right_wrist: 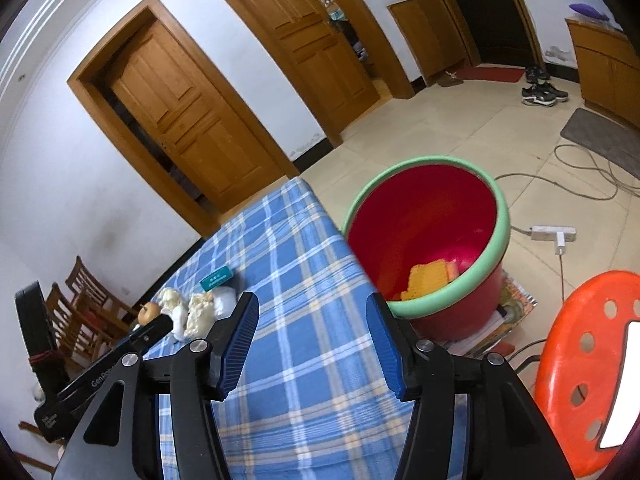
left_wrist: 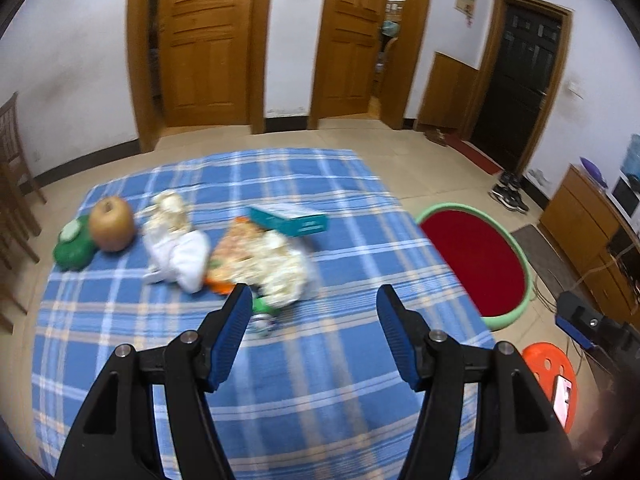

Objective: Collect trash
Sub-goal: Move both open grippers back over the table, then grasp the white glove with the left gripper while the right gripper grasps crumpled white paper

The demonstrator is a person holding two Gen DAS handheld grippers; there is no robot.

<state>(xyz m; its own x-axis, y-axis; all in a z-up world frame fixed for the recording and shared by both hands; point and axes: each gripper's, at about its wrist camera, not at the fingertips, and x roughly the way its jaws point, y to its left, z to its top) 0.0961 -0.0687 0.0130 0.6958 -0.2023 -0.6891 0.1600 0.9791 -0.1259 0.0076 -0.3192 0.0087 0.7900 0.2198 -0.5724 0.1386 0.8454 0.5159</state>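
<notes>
Red bin (right_wrist: 426, 216) beside checked table (left_wrist: 280, 360) already holds yellow scrap (right_wrist: 428, 278). Crumpled tissues (left_wrist: 176, 240), wrapper (left_wrist: 256, 256), teal box (left_wrist: 290, 220) remain on table near bin. Left gripper (left_wrist: 314, 312), right gripper (right_wrist: 312, 320) gape empty.

My left gripper (left_wrist: 314, 300) hangs above the near half of the blue checked tablecloth (left_wrist: 280, 380), jaws spread wide with nothing between the blue pads (left_wrist: 234, 334), its fingers aimed toward the cloth's middle. My right gripper (right_wrist: 312, 312) is just as wide apart and empty, held over the cloth's right edge and tilted. From the right wrist view, the left gripper's black body shows low over the cloth's left side.
</notes>
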